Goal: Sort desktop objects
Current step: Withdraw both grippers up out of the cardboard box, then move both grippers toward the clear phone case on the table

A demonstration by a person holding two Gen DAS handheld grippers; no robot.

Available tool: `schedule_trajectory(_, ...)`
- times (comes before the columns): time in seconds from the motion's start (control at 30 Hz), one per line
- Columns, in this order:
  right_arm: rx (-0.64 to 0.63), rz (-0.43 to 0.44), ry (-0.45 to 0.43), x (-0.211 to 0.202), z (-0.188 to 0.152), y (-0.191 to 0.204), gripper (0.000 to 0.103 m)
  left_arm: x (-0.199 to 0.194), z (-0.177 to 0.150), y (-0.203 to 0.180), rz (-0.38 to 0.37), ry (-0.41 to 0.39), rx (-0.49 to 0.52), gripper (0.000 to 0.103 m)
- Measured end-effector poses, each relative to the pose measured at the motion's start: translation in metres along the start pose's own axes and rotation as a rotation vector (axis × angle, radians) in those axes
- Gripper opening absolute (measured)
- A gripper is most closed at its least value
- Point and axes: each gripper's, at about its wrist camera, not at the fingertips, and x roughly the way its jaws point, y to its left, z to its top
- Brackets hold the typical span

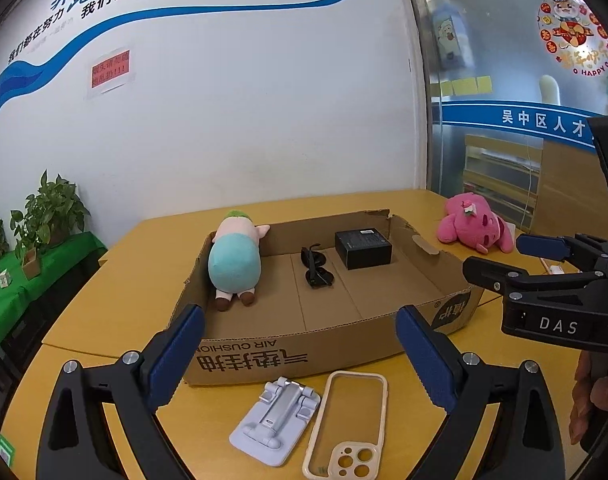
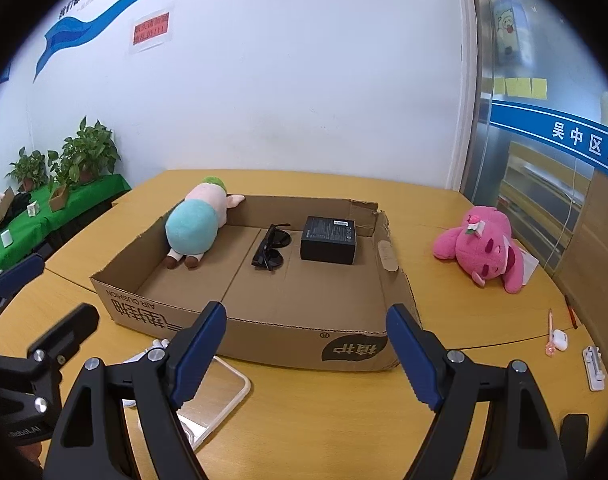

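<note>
A shallow cardboard box lies on the yellow table. In it are a teal-and-pink plush, black sunglasses and a small black box. A grey phone stand and a beige phone case lie before the box, under my open, empty left gripper. A pink plush lies right of the box. My right gripper is open and empty above the box's near wall; it also shows in the left wrist view.
A white earbud case, a pink pen and a white stand lie at the table's right edge. Potted plants stand on a green-covered shelf at the left. A white wall is behind and a glass partition at the right.
</note>
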Motion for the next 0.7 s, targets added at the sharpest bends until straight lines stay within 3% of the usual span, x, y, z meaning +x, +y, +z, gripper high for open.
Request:
schedule_trajectory(0.2,-0.036,0.008,-0.045,-0.007,-0.002,0.007,0.08,0.002,-0.004,0.003,-0.003,0.012,-0.038,0.097)
schedule_trajectory(0.23,-0.043,0.015,-0.045,-0.006,-0.002,0.008,0.074,0.001,-0.004,0.005,-0.018,0.008,-0.051,0.089)
schedule_trajectory(0.27,-0.048,0.028,-0.039,-0.005,-0.003,0.009,0.058,-0.001,-0.004,0.007,-0.033,0.004,-0.066,0.08)
schedule_trajectory(0.3,-0.049,0.036,-0.029,-0.003,-0.004,0.009,0.047,-0.001,-0.003,0.009,-0.05,0.011,-0.082,0.058)
schedule_trajectory(0.33,-0.049,0.04,-0.009,0.001,-0.004,0.01,0.031,0.002,-0.003,0.011,-0.066,0.031,-0.103,0.042)
schedule_trajectory(0.37,-0.045,0.042,0.002,0.003,-0.005,0.01,0.03,0.005,-0.004,0.014,-0.074,0.05,-0.124,0.041)
schedule_trajectory(0.47,-0.046,0.043,0.008,0.005,-0.01,0.013,0.03,0.008,-0.008,0.017,-0.085,0.053,-0.14,0.042)
schedule_trajectory(0.5,-0.052,0.048,0.008,0.005,-0.012,0.014,0.033,0.008,-0.009,0.017,-0.075,0.051,-0.137,0.051)
schedule_trajectory(0.53,-0.058,0.056,0.012,0.004,-0.013,0.016,0.048,0.008,-0.011,0.018,-0.068,0.053,-0.135,0.067)
schedule_trajectory(0.57,-0.06,0.061,0.014,0.004,-0.014,0.017,0.069,0.008,-0.013,0.019,-0.068,0.055,-0.136,0.072)
schedule_trajectory(0.6,-0.059,0.063,0.016,0.004,-0.015,0.017,0.078,0.008,-0.015,0.02,-0.071,0.057,-0.14,0.073)
schedule_trajectory(0.7,-0.023,0.074,0.046,0.01,-0.02,0.012,0.082,0.011,-0.024,0.021,-0.077,0.101,-0.131,0.073)
